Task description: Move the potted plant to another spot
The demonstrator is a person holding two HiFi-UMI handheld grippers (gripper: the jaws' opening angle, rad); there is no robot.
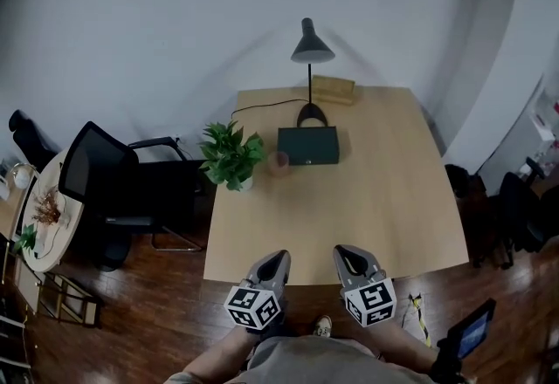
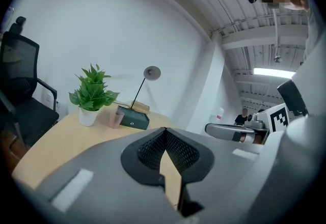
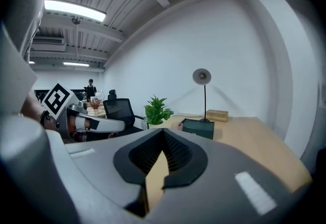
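Observation:
The potted plant [image 1: 231,155], leafy green in a white pot, stands near the left edge of the wooden table [image 1: 384,208]. It also shows in the left gripper view, where the plant [image 2: 92,91] is far ahead to the left, and in the right gripper view, where the plant [image 3: 157,110] stands beyond the jaws. My left gripper [image 1: 280,255] and right gripper [image 1: 342,250] hover side by side over the table's near edge, well short of the plant. In their own views the left gripper [image 2: 164,130] and right gripper [image 3: 163,131] both have jaws meeting at the tips, with nothing between them.
Right of the plant sit a pink cup [image 1: 279,163] and a dark green box [image 1: 307,145]. A black desk lamp [image 1: 310,51] and a wooden box [image 1: 333,89] stand behind them. A black office chair [image 1: 109,181] is left of the table, with a round side table [image 1: 65,225] beyond.

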